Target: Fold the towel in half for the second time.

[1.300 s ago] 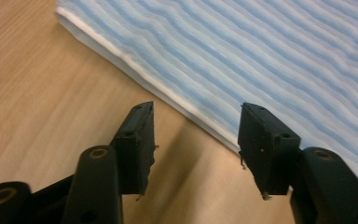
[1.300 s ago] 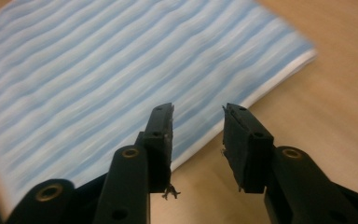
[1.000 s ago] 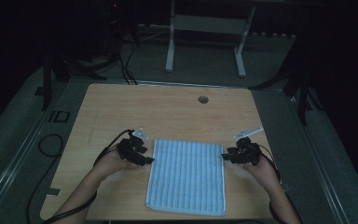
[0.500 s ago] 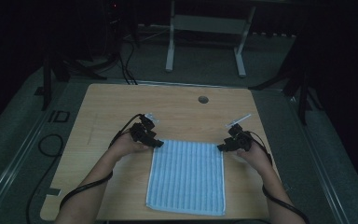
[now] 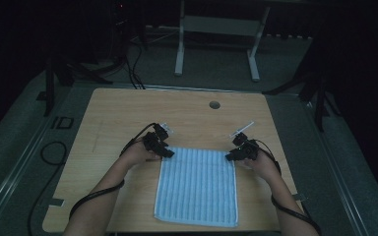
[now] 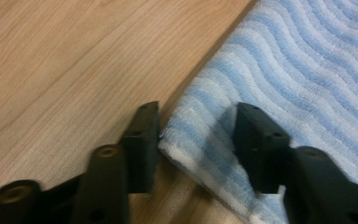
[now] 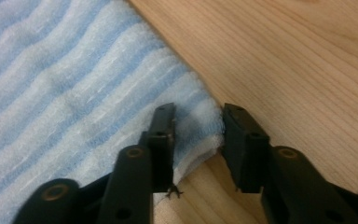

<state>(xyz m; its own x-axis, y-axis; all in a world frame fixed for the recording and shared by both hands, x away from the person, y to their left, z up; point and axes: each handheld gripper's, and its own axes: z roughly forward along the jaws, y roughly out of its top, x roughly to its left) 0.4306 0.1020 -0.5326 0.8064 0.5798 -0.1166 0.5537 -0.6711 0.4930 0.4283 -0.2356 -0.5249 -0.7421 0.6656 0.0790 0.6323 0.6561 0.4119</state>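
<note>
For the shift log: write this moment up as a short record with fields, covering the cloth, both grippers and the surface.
cloth: blue striped towel, flat, near edge of the table
left gripper: at far left corner, jaws just closing, corner between them, pads not yet pressing
right gripper: at far right corner, jaws just closing, straddling the corner
lifted: not yet
</note>
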